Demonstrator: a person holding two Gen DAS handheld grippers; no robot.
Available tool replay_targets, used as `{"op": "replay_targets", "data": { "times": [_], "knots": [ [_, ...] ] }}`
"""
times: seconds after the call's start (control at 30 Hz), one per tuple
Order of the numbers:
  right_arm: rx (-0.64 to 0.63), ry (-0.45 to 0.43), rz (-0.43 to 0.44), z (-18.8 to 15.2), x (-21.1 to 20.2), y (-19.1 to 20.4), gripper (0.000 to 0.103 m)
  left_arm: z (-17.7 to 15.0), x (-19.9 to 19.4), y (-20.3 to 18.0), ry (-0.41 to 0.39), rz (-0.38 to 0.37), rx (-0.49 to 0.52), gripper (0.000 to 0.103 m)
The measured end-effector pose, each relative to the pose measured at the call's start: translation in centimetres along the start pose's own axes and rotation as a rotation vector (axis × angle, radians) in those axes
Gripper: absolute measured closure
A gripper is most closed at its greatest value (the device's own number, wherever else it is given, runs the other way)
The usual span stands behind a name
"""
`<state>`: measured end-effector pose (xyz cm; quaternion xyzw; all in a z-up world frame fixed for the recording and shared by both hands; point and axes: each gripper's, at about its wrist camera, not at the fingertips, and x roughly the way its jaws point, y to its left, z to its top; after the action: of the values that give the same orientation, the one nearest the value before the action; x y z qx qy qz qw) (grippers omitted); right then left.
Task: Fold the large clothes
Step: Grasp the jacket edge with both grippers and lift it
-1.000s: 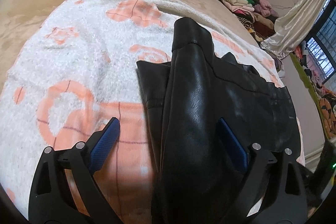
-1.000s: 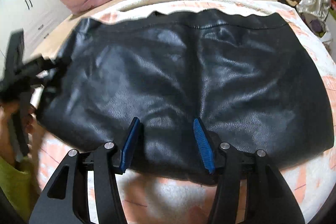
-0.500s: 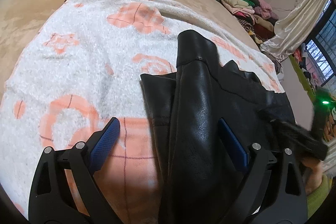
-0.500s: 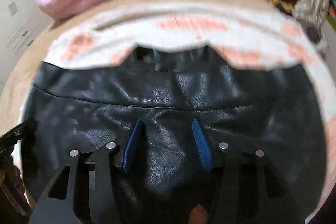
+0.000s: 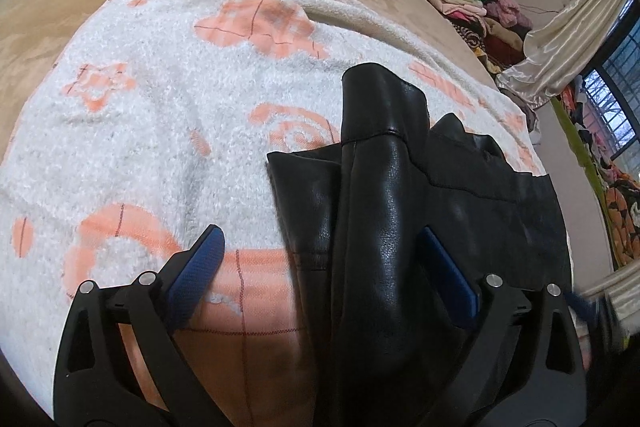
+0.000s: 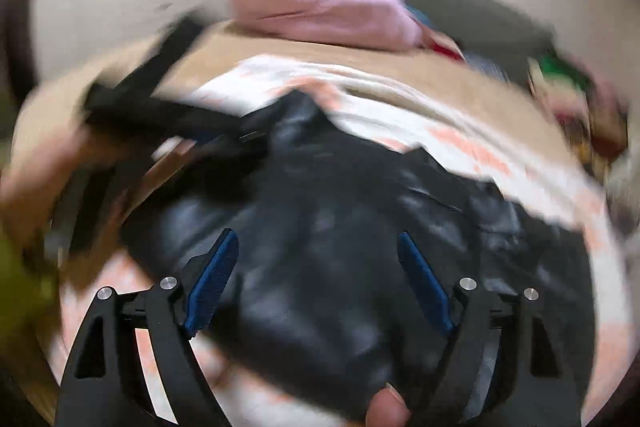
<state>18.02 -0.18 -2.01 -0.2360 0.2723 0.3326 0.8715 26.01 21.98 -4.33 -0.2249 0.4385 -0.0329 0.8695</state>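
Between spread left fingers: black leather jacket sleeve.

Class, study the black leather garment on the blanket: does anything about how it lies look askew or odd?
Yes. The black leather garment is not flat on the white and orange blanket: a long sleeve-like fold stands ridged over the body between the left gripper's wide-open jaws, and its far edge looks crumpled.

Light: soft, even, moderately bright; daylight at the window, far right.
Glare: pale sheen on the black leather jacket.
Blur: right wrist view heavily motion-smeared; left wrist view sharp.
Edges: fisheye bending, dark corners.
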Motion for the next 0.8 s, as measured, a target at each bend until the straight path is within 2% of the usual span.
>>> {"op": "replay_targets", "data": {
  "times": [0.13,0.3,0.43,0.47,0.5,0.53,0.6,0.67,0.73,0.77,0.8],
  "knots": [
    [-0.246,0.017,-0.07,-1.4,0.7,6.1,0.018,0.0,0.0,0.1,0.002,0.0,-0.001,0.012],
    [-0.317,0.049,-0.114,-2.0,3.0,8.6,0.019,0.0,-0.1,0.1,0.007,-0.004,-0.003,0.012],
    [-0.398,0.013,-0.191,-1.7,4.1,9.8,0.02,-0.1,0.2,0.5,0.018,-0.029,-0.021,0.011],
    [-0.427,-0.004,-0.214,-1.6,4.2,10.2,0.026,-0.1,0.3,0.7,0.021,-0.038,-0.031,0.01],
    [-0.448,-0.012,-0.215,-1.5,4.2,10.4,0.045,-0.1,0.3,0.8,0.02,-0.045,-0.038,0.01],
    [-0.466,-0.018,-0.21,-1.4,4.2,10.8,0.056,-0.2,0.3,0.9,0.017,-0.058,-0.051,0.01],
    [-0.527,-0.037,-0.237,-1.6,4.1,11.8,0.071,-0.2,0.3,1.4,0.017,-0.083,-0.076,0.01],
    [-0.564,-0.051,-0.257,-1.7,3.8,12.3,0.077,-0.2,0.2,1.5,0.013,-0.1,-0.093,0.01],
    [-0.521,-0.06,-0.229,-1.1,3.3,11.6,0.081,-0.2,0.1,1.6,0.006,-0.117,-0.107,0.013],
    [-0.492,-0.075,-0.22,-0.5,2.9,11.2,0.084,-0.1,-0.2,1.7,0.005,-0.156,-0.121,0.024],
    [-0.466,-0.088,-0.218,0.2,2.4,10.8,0.085,-0.1,-0.4,1.7,0.006,-0.195,-0.136,0.041]
  ]
}}
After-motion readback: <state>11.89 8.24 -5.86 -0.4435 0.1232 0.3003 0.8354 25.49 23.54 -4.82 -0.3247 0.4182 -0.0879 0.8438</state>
